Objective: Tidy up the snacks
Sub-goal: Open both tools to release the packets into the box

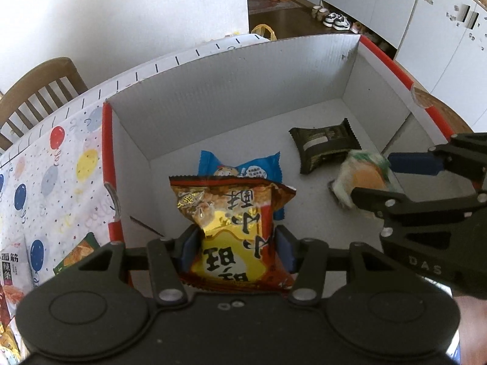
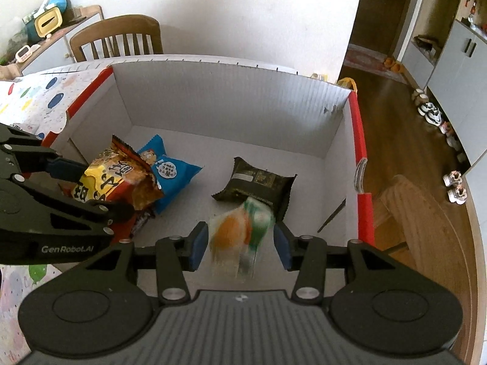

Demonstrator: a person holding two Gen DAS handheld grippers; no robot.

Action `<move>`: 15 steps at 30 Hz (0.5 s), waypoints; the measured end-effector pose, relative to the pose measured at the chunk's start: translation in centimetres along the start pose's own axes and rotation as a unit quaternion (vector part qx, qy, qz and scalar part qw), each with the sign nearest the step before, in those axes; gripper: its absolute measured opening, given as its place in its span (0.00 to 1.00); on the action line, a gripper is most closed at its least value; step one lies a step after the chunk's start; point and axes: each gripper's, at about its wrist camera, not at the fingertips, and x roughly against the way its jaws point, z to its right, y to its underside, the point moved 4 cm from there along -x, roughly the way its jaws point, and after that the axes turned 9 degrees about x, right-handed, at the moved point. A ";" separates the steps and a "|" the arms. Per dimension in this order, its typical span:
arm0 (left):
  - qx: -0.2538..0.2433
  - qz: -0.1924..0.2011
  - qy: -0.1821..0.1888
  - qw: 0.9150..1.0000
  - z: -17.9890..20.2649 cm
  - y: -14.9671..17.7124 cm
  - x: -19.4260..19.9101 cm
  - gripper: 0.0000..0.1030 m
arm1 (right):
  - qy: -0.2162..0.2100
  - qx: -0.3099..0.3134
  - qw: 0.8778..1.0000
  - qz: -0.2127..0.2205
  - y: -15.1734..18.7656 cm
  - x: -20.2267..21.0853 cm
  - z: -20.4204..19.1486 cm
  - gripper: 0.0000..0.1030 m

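Note:
A white cardboard box (image 1: 213, 91) (image 2: 228, 106) with red rims stands open below both grippers. My left gripper (image 1: 236, 249) (image 2: 94, 187) is shut on an orange-and-yellow snack bag (image 1: 234, 219) (image 2: 112, 176), held over the box's left side. A blue packet (image 1: 243, 167) (image 2: 173, 173) lies on the box floor under it. A dark packet (image 1: 325, 149) (image 2: 255, 179) lies further right. My right gripper (image 2: 240, 243) (image 1: 374, 178) stands open. Between its pads is a blurred green, orange and white packet (image 2: 243, 231) (image 1: 362, 179), with a gap on each side.
The box sits on a table with a balloon-print cloth (image 1: 61, 167). More snack packets (image 1: 12, 273) lie on the cloth at the left. A wooden chair (image 1: 39, 91) (image 2: 118, 36) stands behind the table. To the right the table edge drops to a wooden floor (image 2: 395, 106).

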 end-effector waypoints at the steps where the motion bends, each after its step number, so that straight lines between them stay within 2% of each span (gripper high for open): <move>1: 0.001 0.000 0.000 1.000 0.0 0.0 0.0 0.51 | 0.000 0.000 1.000 0.001 0.0 0.2 0.0 0.49; 5: 0.000 0.012 -0.005 1.000 0.0 0.0 0.5 0.60 | 0.001 -0.008 1.000 0.007 0.2 1.0 0.4 0.51; 10: 0.001 0.023 0.001 1.000 0.1 0.2 1.6 0.62 | 0.001 -0.024 1.000 0.020 0.2 2.5 0.8 0.52; 12: 0.003 0.029 0.005 1.000 0.1 0.2 2.2 0.66 | 0.000 -0.031 0.999 0.024 0.3 3.2 0.9 0.53; 14: 0.002 0.042 0.006 0.999 0.0 0.3 3.0 0.75 | -0.004 -0.037 0.999 0.029 0.3 3.9 0.9 0.53; 15: 0.000 0.049 0.006 0.999 0.0 0.3 3.4 0.75 | -0.007 -0.039 0.999 0.032 0.3 4.3 0.8 0.53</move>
